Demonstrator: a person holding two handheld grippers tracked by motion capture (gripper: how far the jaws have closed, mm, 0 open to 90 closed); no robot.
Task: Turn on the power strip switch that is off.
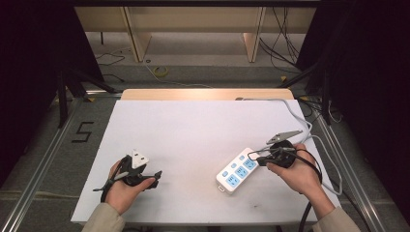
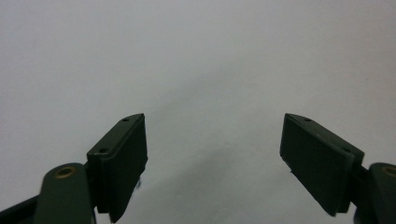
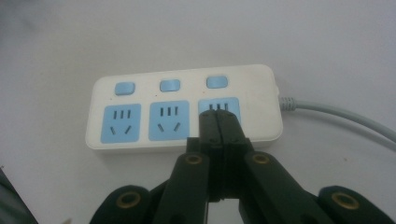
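From the high view, you hold the left gripper (image 1: 145,175) low at the left side of the white table (image 1: 193,125), with its grey three-cornered plate on top. Your right gripper (image 1: 263,158) is at the right side, and its tip is over the near end of the power strip (image 1: 237,170). The power strip lies at an angle on the table, white with blue sockets, and its grey cable (image 1: 290,108) runs away toward the far right corner. From this view the tip of the right gripper is small and dark, so perhaps it touches the strip, but you cannot be sure.

In the left gripper view, your left gripper (image 2: 212,154) has its jaws spread wide apart. Between them there is the bare white table (image 2: 201,60) and nothing is held.

In the right gripper view, your right gripper (image 3: 219,122) has its jaws pressed together, with nothing between them. The tip is in front of the right socket (image 3: 219,106) of the power strip (image 3: 184,105), which has three blue sockets and three blue buttons above them. The grey cable (image 3: 336,114) leaves the strip at the right.
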